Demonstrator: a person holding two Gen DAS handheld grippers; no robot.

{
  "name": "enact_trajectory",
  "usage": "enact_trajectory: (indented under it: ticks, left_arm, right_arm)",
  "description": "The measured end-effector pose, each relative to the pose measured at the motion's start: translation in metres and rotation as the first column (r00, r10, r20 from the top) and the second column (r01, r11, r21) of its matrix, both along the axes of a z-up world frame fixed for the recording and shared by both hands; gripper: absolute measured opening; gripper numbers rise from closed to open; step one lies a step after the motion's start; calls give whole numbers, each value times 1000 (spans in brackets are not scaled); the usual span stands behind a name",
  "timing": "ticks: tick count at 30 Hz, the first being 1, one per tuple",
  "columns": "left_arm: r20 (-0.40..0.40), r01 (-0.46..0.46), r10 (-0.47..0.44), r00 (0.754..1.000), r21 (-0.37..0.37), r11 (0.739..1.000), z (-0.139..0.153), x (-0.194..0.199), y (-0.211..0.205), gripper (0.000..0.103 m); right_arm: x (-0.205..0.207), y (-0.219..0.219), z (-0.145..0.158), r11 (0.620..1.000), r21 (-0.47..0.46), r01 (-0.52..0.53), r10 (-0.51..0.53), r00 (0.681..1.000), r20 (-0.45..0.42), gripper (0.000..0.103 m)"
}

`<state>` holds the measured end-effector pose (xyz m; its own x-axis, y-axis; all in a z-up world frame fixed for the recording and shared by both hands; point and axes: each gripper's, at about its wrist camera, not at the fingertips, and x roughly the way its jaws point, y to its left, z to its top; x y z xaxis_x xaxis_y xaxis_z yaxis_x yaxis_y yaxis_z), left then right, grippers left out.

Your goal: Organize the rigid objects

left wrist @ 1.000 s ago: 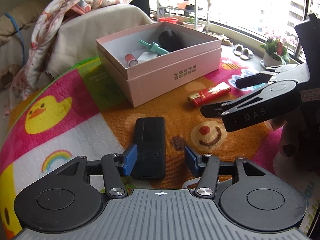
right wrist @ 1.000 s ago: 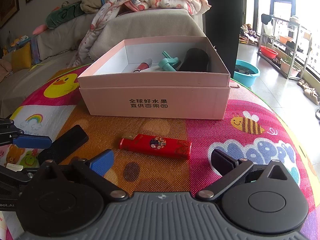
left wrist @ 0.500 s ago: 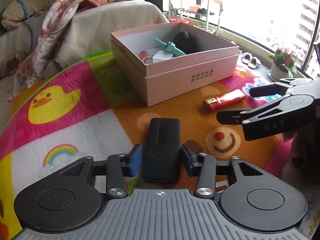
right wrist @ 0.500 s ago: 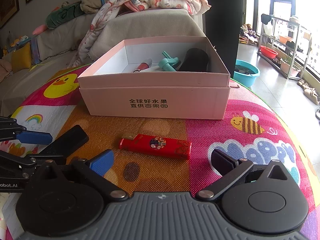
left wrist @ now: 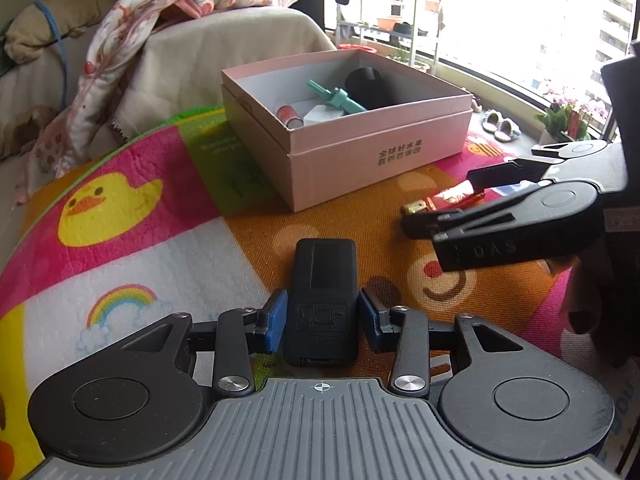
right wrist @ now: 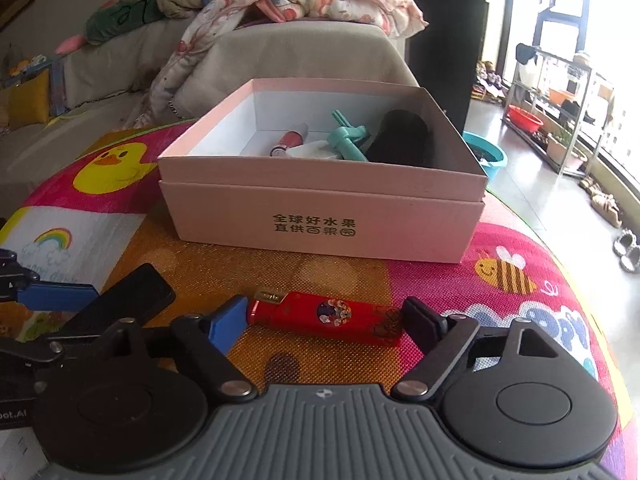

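Observation:
A black remote lies on the colourful mat, and my left gripper is shut on its near end, both blue pads against its sides. From the right wrist view the remote and the left gripper show at the left edge. A red lighter lies crosswise between the fingers of my right gripper, whose jaws are closing; the pads stand right at its two ends. The lighter shows partly behind the right gripper. An open pink box holds a teal tool, a red-capped tube and a black object.
The play mat covers a round table whose edge curves away on the right. Behind the box stands a sofa draped with a blanket. A blue basin and a shelf rack stand on the floor to the right.
The left jaws closed from apart onto the sides of the remote. The right jaws narrowed around the lighter, which has stayed on the mat.

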<state>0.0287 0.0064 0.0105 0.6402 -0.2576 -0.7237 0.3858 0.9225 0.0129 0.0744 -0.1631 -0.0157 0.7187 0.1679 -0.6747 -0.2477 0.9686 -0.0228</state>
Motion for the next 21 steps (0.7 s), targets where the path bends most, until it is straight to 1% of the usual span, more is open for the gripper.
enact_trajectory:
  ticks: [3, 5, 8, 10, 12, 14, 16, 17, 19, 21]
  left_arm:
    - [9, 7, -7, 1000, -9, 1000, 3, -5, 2, 43]
    - [23, 6, -6, 1000, -14, 1000, 8, -7, 3, 43]
    - [64, 0, 3, 998, -41, 999, 27, -7, 9, 43]
    - [119, -2, 10, 993, -63, 998, 52, -4, 12, 43]
    - [195, -1, 17, 981, -81, 997, 81, 2, 12, 43]
    - [278, 0, 28, 960, -99, 995, 110, 12, 9, 43]
    - [345, -2, 52, 937, -144, 990, 134, 29, 6, 43]
    - [354, 1, 60, 933, -169, 986, 140, 41, 4, 43]
    - [334, -2, 76, 939, -215, 977, 144, 70, -1, 43]
    - [293, -13, 78, 953, -217, 976, 137, 101, -11, 43]
  right_arm:
    - [-10, 1, 5, 997, -28, -77, 77, 997, 4, 84]
    - [-19, -6, 10, 994, -26, -107, 107, 994, 11, 84]
    - [-30, -20, 25, 992, -21, -125, 126, 991, 43, 84]
    - [-33, -29, 43, 993, -25, -115, 117, 988, 103, 84]
    - [-34, -40, 67, 996, 0, -92, 91, 979, 183, 84]
    - [-30, -48, 92, 996, 32, -78, 68, 965, 254, 84]
    - [-22, -50, 110, 997, 36, -66, 52, 950, 307, 84]
    - [-16, -48, 115, 998, 29, -57, 44, 943, 329, 84]
    - [-2, -43, 122, 999, 15, -50, 41, 936, 349, 84]
    - [14, -37, 121, 998, 19, -59, 49, 944, 327, 84]
